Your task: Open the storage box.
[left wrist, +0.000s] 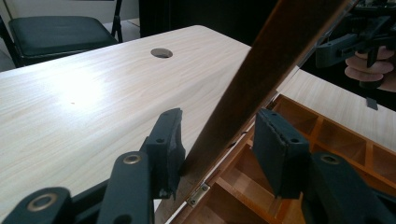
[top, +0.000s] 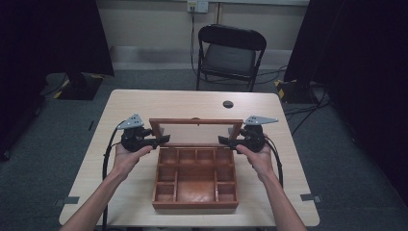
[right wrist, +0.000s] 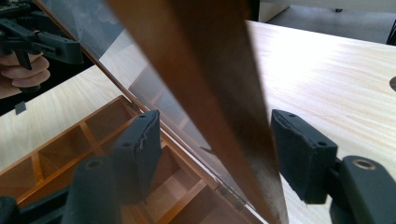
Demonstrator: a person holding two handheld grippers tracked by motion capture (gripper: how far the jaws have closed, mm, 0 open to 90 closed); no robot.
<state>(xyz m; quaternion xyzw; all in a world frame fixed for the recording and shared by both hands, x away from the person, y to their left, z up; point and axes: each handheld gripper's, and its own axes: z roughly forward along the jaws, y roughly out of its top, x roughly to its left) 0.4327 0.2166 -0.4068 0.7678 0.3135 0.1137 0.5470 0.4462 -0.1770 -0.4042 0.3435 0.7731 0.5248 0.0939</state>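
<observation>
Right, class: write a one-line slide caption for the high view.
Two hand-held grippers, left gripper and right gripper, flank the raised glass lid of a wooden compartment box.

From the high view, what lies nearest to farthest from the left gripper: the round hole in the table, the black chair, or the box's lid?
1. Lid of the wooden box: its left side rail stands between the left gripper jaws.
2. Round hole: in the tabletop behind the lid, toward the right.
3. Black chair: on the floor beyond the table's far edge.
</observation>
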